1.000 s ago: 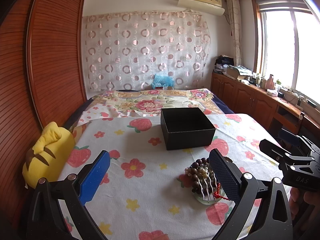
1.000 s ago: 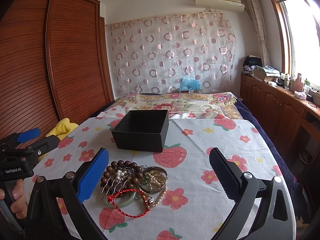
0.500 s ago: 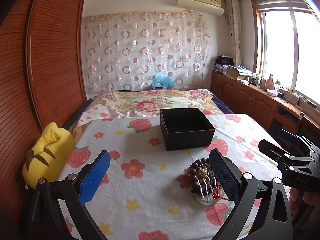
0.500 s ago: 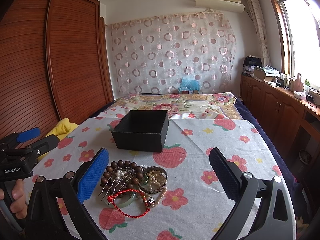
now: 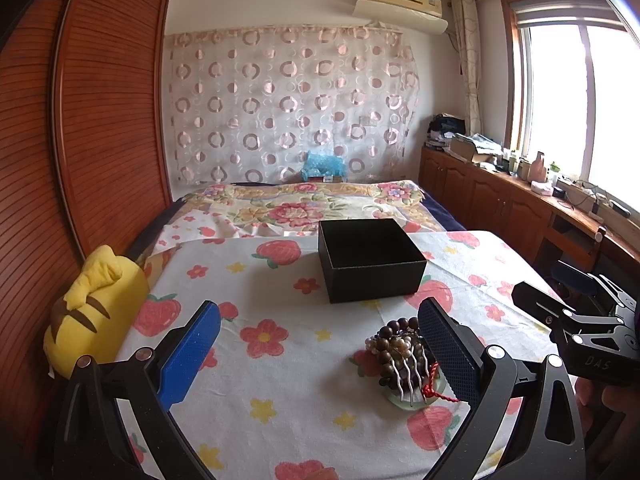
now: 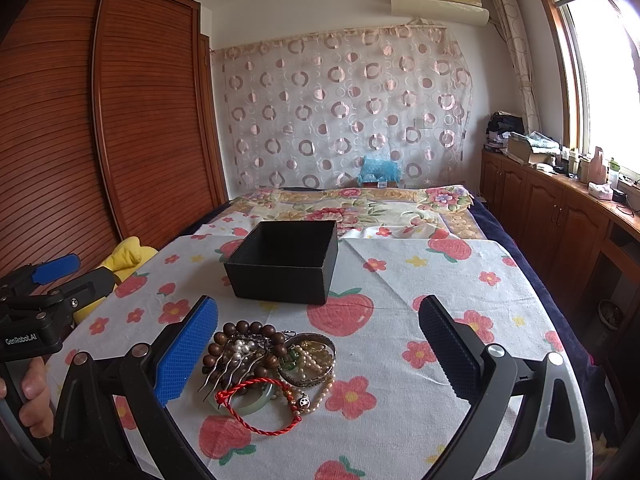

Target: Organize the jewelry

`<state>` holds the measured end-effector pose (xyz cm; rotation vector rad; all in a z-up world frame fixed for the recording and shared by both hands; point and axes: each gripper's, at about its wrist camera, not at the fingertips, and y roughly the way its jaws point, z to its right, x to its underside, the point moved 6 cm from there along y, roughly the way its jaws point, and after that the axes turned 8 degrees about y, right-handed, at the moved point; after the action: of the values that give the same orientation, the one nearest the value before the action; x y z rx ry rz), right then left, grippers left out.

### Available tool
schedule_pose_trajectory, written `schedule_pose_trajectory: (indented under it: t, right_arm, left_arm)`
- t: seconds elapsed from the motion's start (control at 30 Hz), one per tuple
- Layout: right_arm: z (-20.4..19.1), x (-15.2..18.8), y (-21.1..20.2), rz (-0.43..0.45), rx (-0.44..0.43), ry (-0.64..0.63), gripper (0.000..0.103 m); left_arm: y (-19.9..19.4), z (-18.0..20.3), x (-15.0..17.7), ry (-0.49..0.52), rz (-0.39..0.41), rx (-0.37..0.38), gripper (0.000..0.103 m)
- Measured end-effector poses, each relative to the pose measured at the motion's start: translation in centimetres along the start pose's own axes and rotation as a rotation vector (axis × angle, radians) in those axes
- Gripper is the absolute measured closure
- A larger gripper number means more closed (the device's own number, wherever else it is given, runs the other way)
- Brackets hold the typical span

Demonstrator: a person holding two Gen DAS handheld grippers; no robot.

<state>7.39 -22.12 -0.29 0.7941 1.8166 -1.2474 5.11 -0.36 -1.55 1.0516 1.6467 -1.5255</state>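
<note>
Task barely started by the look of it: square black open-top box [image 6: 282,264] sits at frame centre in both views, seems to hold nothing as far as its inside shows, on the white strawberry-and-flower print cloth [image 6: 440,320]. Tangled heap of jewelry [image 6: 268,364] lies lower-centre-left in the right wrist view, just in front of the box but apart from it: dark wooden bead bracelet [image 6: 240,332], silver pronged hair comb [image 6: 228,368], red cord bracelet [image 6: 256,404], pale green jade bangle [image 6: 256,402], pearl strand [image 6: 316,364], metal bangle [image 6: 308,356]. Right gripper [image 6: 318,352] is released, fingers wide, nothing between them; blue left pad sits just beside the heap's left edge. Left gripper [image 5: 318,354] is also released and holds nothing; heap shows lower right in its view, partly behind its dark right pad. Both tools are held low and roughly level, pointing toward the box, each visible at the other view's edge. Likely step: pick one piece. Judgement: go for the red cord or bead bracelet on top, since the pieces overlap and a deep pinch may drag the comb or pearls along; close on a single loop, lift slowly, then lower it inside the box walls. Yellow plush pillow [image 5: 92,312] sits at the left edge, clear of the work.
</note>
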Motion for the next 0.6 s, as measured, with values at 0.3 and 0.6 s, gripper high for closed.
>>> schedule_pose_trajectory:
  t: [0.3, 0.6]
  right_arm:
    - [0.3, 0.0, -0.2, -0.004, 0.000, 0.002, 0.002]
    - [0.4, 1.8, 0.8, -0.046, -0.042, 0.000, 0.002]
  left_arm:
    - [-0.1, 1.3, -1.0, -0.003, -0.018, 0.007, 0.007]
    - [2.3, 1.6, 0.4, 0.014, -0.082, 0.046, 0.007]
